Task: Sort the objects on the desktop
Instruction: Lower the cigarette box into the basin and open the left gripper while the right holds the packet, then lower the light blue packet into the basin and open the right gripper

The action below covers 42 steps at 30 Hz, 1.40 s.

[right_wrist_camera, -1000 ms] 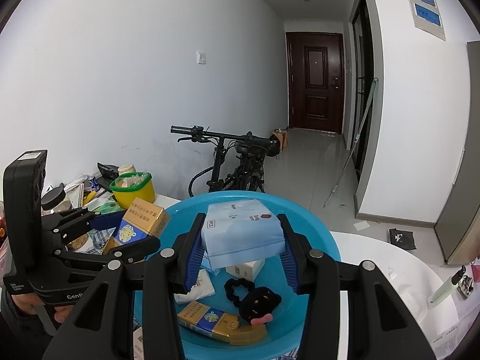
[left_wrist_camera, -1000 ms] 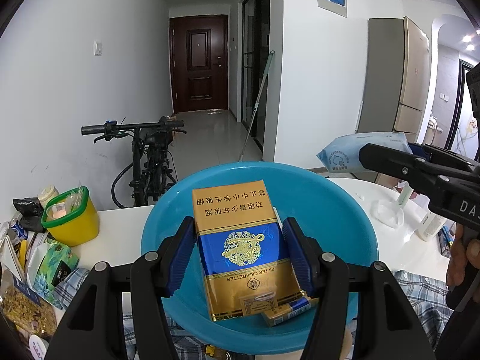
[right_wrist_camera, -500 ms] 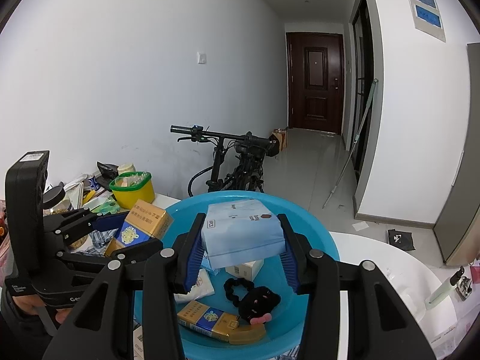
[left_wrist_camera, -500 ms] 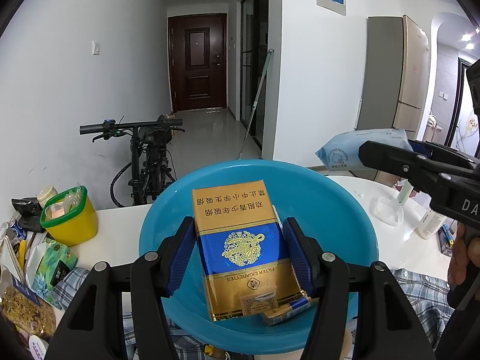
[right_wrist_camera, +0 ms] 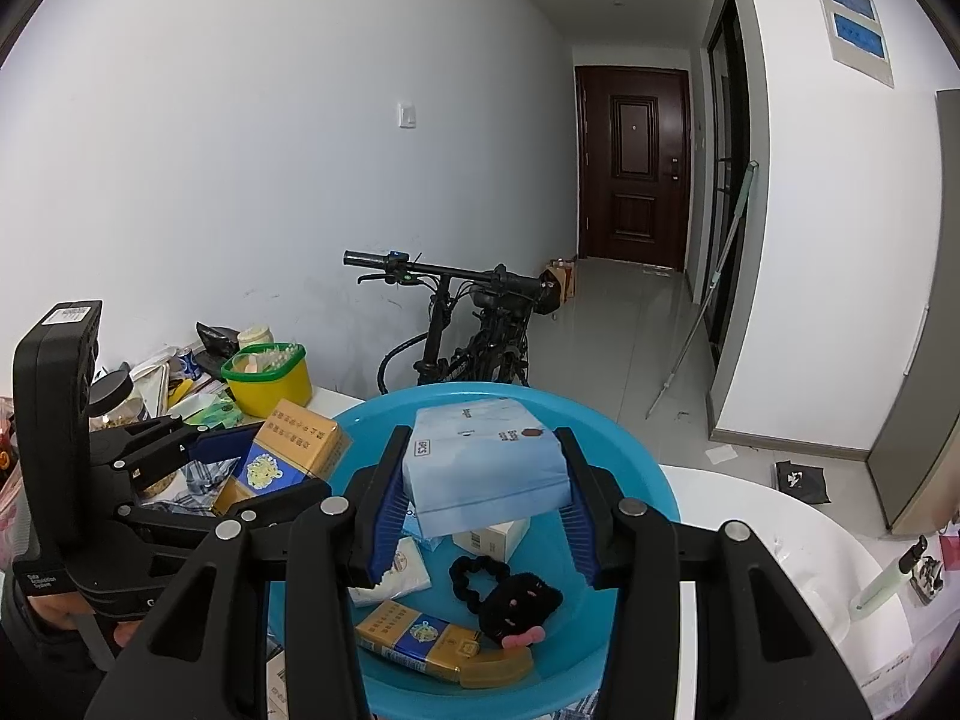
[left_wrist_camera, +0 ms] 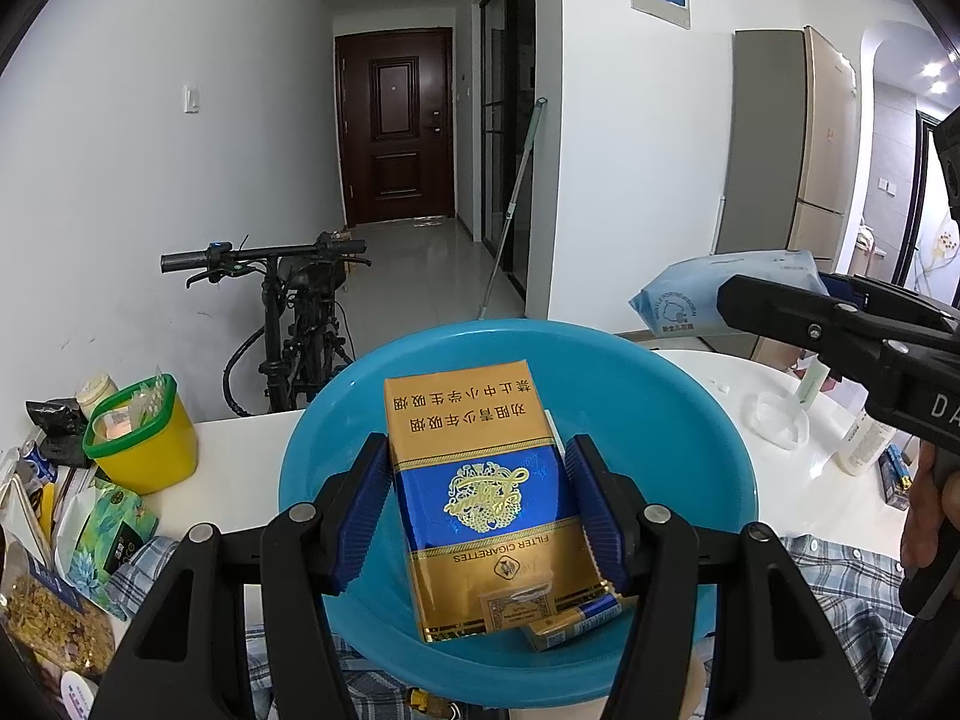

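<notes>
White tabletop; glossy round basin (plastic), boxy carton.

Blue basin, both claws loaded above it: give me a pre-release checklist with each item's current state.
1. Left claw clamped on the cigarette carton: ok, both pads on its sides.
2. Right claw clamped on the blue tissue pack: ok.
3. Both items over the blue basin: ok in the wrist views; height above it cannot tell.
4. Landing room in the basin: not ok for a flat drop; a cigarette pack, black hair tie and white box lie below.
5. Claws apart from each other: ok.
</notes>
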Tool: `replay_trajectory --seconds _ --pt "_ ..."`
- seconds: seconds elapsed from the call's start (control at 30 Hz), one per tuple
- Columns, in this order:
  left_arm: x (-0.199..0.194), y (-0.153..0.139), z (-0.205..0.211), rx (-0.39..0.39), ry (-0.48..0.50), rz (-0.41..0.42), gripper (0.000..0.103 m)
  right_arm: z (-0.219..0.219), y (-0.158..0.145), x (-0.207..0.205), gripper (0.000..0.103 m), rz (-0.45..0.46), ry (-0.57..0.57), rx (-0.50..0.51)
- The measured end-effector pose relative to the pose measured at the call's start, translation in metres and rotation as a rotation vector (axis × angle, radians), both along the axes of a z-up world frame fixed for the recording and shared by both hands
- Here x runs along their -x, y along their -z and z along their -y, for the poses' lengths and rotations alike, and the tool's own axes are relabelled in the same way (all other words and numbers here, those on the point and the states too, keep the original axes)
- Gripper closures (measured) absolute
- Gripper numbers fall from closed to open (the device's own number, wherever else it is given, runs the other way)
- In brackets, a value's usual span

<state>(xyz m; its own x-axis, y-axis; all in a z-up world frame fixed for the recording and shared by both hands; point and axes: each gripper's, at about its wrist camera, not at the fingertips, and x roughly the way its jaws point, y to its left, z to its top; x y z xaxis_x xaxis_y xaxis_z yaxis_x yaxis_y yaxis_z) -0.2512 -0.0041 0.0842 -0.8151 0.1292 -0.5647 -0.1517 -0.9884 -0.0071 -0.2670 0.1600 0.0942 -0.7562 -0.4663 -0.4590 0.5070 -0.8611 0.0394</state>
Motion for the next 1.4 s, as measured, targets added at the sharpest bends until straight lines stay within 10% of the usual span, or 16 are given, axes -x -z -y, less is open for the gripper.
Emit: replay_trajectory --seconds 0.27,0.43,1.4 --pt "-0.0002 0.0001 -0.0006 -0.001 0.002 -0.002 0.041 -0.0015 0.0 -0.0006 0.059 -0.001 0.005 0.0" --pt "-0.004 -0.0031 -0.0013 0.006 -0.014 -0.022 0.0 -0.0032 0.0003 0.0003 0.059 0.002 0.009 -0.004" --pt "-0.0039 -0.0041 -0.0002 0.041 -0.044 -0.016 0.0 -0.002 0.0018 0.0019 0.059 0.014 0.003 -0.011"
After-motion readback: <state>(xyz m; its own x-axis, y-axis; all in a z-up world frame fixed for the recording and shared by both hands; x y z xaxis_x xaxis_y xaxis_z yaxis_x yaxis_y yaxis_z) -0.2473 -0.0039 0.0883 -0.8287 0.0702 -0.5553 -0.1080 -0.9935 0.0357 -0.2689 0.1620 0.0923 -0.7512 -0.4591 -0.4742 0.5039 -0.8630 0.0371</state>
